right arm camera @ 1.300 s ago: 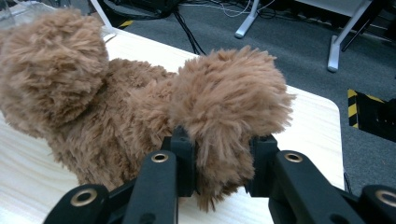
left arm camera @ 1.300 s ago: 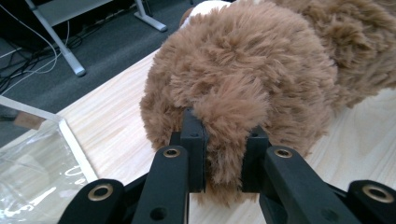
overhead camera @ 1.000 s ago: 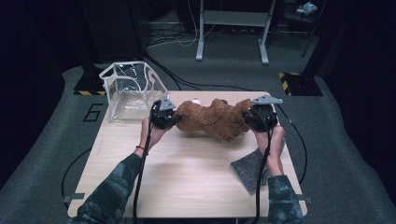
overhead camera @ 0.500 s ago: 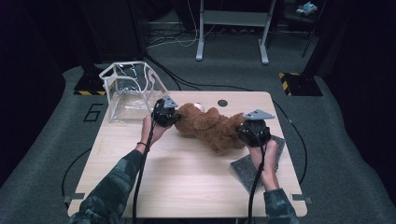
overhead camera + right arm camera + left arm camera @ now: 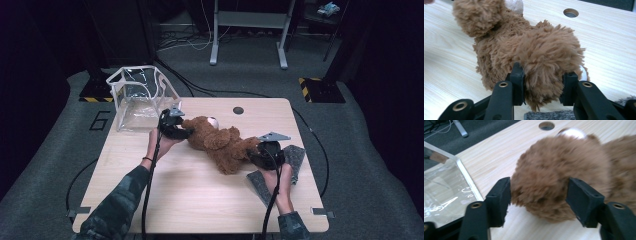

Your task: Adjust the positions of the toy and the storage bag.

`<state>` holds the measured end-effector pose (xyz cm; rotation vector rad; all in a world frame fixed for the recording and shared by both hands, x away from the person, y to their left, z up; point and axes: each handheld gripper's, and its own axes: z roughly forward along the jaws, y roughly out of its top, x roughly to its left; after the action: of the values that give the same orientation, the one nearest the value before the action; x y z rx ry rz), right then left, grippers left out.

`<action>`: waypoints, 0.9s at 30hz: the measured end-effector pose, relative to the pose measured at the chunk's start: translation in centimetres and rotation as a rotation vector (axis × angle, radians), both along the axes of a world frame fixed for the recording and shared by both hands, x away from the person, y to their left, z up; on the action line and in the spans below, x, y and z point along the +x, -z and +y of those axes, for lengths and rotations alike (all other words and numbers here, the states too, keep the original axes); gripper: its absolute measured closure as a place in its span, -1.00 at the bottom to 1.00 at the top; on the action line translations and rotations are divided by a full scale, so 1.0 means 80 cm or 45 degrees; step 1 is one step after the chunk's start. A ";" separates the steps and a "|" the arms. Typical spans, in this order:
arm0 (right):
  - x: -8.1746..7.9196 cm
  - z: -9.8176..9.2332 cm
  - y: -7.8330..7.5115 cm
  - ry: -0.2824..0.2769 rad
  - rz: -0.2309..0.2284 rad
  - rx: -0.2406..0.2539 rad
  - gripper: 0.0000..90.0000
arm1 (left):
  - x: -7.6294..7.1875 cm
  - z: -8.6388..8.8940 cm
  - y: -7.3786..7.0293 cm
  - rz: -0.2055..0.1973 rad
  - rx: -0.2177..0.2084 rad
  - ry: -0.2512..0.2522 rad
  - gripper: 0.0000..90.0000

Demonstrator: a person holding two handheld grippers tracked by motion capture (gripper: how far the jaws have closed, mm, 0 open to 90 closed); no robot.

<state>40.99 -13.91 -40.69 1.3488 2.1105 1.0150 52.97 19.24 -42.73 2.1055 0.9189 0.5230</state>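
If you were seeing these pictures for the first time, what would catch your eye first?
A fluffy brown teddy bear lies across the middle of the light wooden table. The left gripper has just been opening, its jaws either side of one end of the bear, while the right gripper clasps a furry limb at the other end. A clear plastic box sits at the table's far left corner.

Wooden table (image 5: 200,200): brown teddy bear (image 5: 220,142), clear box (image 5: 137,100), grey cloth (image 5: 295,157).
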 end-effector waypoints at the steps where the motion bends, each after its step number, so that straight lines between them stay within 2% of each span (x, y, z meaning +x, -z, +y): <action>1: 0.000 0.001 0.000 0.001 0.000 -0.001 0.40 | -0.005 -0.001 -0.005 0.005 -0.024 0.015 -0.31; 2: 0.000 0.001 0.001 0.008 0.005 0.000 0.39 | -0.013 -0.004 -0.012 -0.011 -0.024 0.028 -0.34; 3: 0.000 0.001 0.001 0.008 0.005 0.000 0.39 | -0.013 -0.004 -0.012 -0.011 -0.024 0.028 -0.36; 4: 0.000 0.002 0.001 0.009 0.010 -0.008 0.39 | -0.026 -0.012 -0.022 -0.026 -0.037 0.074 -0.42; 8: -0.003 0.002 0.003 0.008 0.026 -0.016 0.38 | -0.050 -0.035 -0.036 -0.033 -0.063 0.178 -0.50; 9: -0.003 0.003 0.004 0.011 0.030 -0.013 0.38 | -0.050 -0.035 -0.036 -0.033 -0.063 0.178 -0.51; 10: -0.003 0.003 0.004 0.010 0.031 -0.013 0.38 | -0.061 -0.052 -0.042 -0.042 -0.063 0.248 -0.53; 12: -0.004 0.003 0.005 0.011 0.040 -0.013 0.38 | -0.070 -0.067 -0.044 -0.053 -0.064 0.294 -0.55; 13: -0.004 0.002 0.005 0.006 0.040 -0.020 0.37 | -0.073 -0.074 -0.045 -0.048 -0.046 0.322 -0.55; 15: -0.005 0.003 0.006 0.011 0.044 -0.016 0.37 | -0.074 -0.079 -0.045 -0.052 -0.027 0.335 -0.54; 16: -0.007 0.004 0.007 0.006 0.046 -0.014 0.37 | -0.076 -0.093 -0.039 -0.053 -0.005 0.350 -0.51; 18: -0.009 0.004 0.008 0.002 0.049 -0.011 0.37 | -0.076 -0.097 -0.034 -0.039 -0.001 0.364 -0.44; 19: -0.010 0.003 0.009 -0.009 0.052 -0.016 0.37 | -0.075 -0.098 -0.028 -0.030 -0.021 0.374 -0.37; 22: -0.014 0.004 0.015 -0.014 0.059 -0.006 0.37 | -0.076 -0.096 -0.014 -0.006 -0.029 0.415 0.05; 23: -0.015 0.003 0.017 -0.022 0.060 -0.003 0.37 | -0.077 -0.096 -0.011 -0.014 -0.032 0.421 0.16; 27: -0.021 0.004 0.023 -0.034 0.074 0.011 0.35 | -0.082 -0.082 0.000 -0.028 -0.073 0.426 0.45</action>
<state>39.35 -13.62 -42.50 1.3733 2.1738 1.0085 46.41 12.66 -42.76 2.1385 0.5447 0.3404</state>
